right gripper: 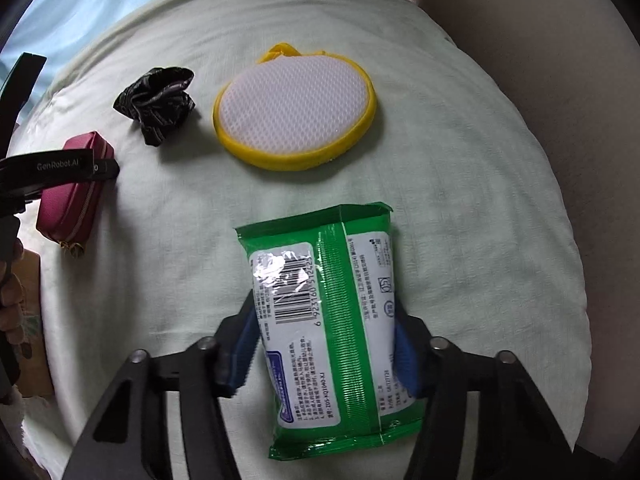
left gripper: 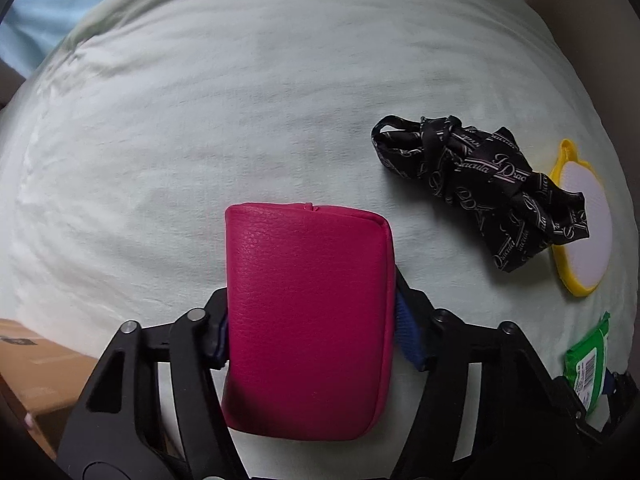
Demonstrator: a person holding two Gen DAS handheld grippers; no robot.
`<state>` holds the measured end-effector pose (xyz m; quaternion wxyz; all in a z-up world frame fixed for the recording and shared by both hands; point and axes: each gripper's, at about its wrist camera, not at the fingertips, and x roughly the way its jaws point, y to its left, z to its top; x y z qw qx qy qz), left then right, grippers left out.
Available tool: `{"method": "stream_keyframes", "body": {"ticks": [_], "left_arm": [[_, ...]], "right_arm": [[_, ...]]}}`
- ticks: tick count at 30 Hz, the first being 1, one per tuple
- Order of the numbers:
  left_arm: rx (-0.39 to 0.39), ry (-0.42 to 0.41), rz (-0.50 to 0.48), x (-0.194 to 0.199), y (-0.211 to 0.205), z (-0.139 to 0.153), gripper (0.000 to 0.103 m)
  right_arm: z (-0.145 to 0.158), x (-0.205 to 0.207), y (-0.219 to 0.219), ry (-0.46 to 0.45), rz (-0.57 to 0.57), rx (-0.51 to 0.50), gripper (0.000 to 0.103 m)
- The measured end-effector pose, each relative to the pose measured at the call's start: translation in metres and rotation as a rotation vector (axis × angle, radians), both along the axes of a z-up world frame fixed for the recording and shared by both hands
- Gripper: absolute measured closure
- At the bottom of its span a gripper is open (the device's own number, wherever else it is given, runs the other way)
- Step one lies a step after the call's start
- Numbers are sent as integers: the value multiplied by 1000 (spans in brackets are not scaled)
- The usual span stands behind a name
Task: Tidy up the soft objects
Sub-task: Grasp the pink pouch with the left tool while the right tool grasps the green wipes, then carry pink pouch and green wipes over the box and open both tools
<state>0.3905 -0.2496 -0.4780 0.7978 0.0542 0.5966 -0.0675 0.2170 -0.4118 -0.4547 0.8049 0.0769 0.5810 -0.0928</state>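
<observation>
My left gripper (left gripper: 310, 320) is shut on a magenta leather pouch (left gripper: 306, 316), held just over the pale green bed sheet (left gripper: 200, 120); the pouch also shows at the left of the right wrist view (right gripper: 74, 200). My right gripper (right gripper: 324, 344) is shut on a green pack of wet wipes (right gripper: 324, 320), which also shows at the right edge of the left wrist view (left gripper: 588, 368). A knotted black printed scarf (left gripper: 484, 184) (right gripper: 158, 98) and a round yellow-rimmed white sponge pad (right gripper: 294, 110) (left gripper: 582, 224) lie on the sheet beyond the grippers.
A cardboard box (left gripper: 36, 364) stands off the sheet's near left edge. A light blue cloth (right gripper: 80, 4) lies at the far left. A beige surface (right gripper: 560, 80) borders the sheet on the right.
</observation>
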Motion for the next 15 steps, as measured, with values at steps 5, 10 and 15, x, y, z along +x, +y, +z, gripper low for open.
{"method": "stream_keyframes", "body": {"ticks": [5, 10, 15], "left_arm": [[3, -12, -9, 0, 0, 5, 59], [-8, -26, -20, -9, 0, 17, 61], [-17, -42, -34, -17, 2, 35, 61]], "right_arm": [[4, -3, -1, -20, 7, 16, 64], [10, -7, -4, -36, 10, 39, 69], [35, -18, -9, -66, 3, 42, 69]]}}
